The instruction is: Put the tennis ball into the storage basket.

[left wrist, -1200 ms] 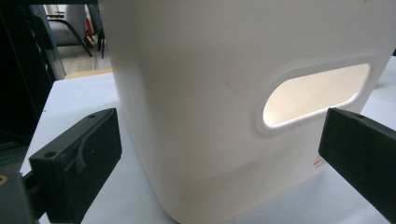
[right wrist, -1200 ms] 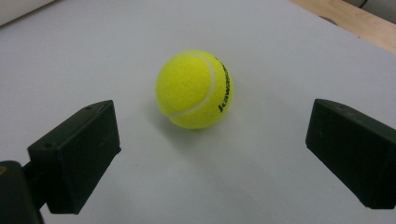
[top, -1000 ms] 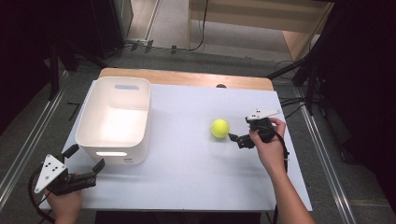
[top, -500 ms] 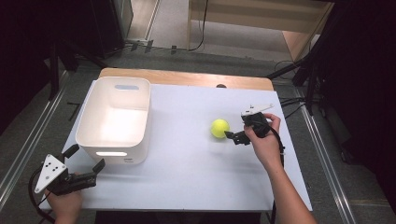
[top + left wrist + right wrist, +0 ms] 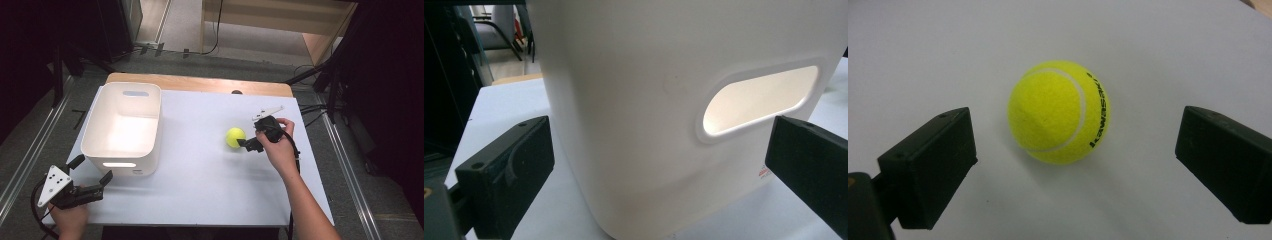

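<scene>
A yellow tennis ball [image 5: 234, 136] [image 5: 1059, 111] rests on the white table [image 5: 200, 185], right of its middle. My right gripper [image 5: 249, 135] [image 5: 1078, 134] is open just to the ball's right, one black jaw on each side and neither touching it. A white plastic bin [image 5: 120, 167] [image 5: 649, 75] stands at the table's left, empty as far as I can see. At the near-left corner my left gripper [image 5: 92, 170] [image 5: 656, 162] is open and faces the bin's front wall and its handle slot [image 5: 759, 100], with a small gap between them.
A wooden strip [image 5: 200, 84] runs along the table's far edge. Dark floor, metal rails [image 5: 30, 165] and cables surround the table. The person's right forearm [image 5: 305, 205] crosses the near-right part of the table.
The right gripper has moved left and slightly away from the person, closer to the ball. The ball, the bin and the left gripper have stayed in place.
</scene>
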The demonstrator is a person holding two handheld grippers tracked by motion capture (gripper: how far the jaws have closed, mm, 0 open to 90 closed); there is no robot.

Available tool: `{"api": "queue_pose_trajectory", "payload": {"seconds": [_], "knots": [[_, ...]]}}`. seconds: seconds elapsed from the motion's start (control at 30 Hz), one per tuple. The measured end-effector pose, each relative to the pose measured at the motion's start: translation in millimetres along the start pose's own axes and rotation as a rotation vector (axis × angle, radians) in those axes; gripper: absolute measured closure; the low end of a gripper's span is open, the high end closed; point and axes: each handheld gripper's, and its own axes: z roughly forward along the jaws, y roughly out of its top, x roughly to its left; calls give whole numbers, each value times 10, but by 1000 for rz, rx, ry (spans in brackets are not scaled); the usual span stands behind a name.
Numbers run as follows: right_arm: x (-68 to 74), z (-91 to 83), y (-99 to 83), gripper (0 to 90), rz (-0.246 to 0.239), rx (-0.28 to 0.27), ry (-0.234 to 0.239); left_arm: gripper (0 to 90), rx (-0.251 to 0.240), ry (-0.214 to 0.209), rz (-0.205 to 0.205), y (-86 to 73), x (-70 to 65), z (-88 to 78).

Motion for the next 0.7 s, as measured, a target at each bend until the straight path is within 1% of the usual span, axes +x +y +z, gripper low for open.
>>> {"api": "queue_pose_trajectory", "payload": {"seconds": [0.03, 0.07, 0.13, 0.17, 0.27, 0.3, 0.37, 0.47, 0.5, 0.53, 0.6, 0.63, 0.7], "knots": [[0, 21, 25, 19, -1, 12, 3, 0, 2, 0, 1, 1, -1, -2], [0, 21, 25, 19, -1, 12, 3, 0, 2, 0, 1, 1, -1, -2], [15, 51, 59, 19, 7, 29, 14, 0, -1, 0, -1, 0, -2, 1], [10, 63, 69, 19, -2, 34, 20, 0, 1, 0, -1, 1, -3, 0], [18, 89, 85, 19, 4, 49, 20, 0, 0, -1, 0, 0, -1, 1], [9, 110, 92, 19, -6, 49, 25, 0, -1, 0, -1, 0, -2, 2], [5, 147, 110, 19, 5, 72, 25, 0, 1, -1, 0, 0, -3, 3], [-5, 175, 121, 19, 4, 76, 32, 0, 2, -3, 5, 1, -2, 5], [-12, 190, 137, 38, 7, 83, 26, 0, 4, -2, 5, 2, -3, 4], [-18, 193, 143, 75, 13, 88, 31, 0, 5, -3, 5, 2, -3, 5], [-32, 209, 156, 77, 15, 91, 43, 0, 5, -2, 6, 3, -3, 5], [-28, 216, 164, 77, 25, 94, 41, 0, 6, -2, 5, 3, -4, 5], [-30, 227, 172, 77, 23, 99, 43, 0, 6, -2, 6, 2, -6, 6]]}}
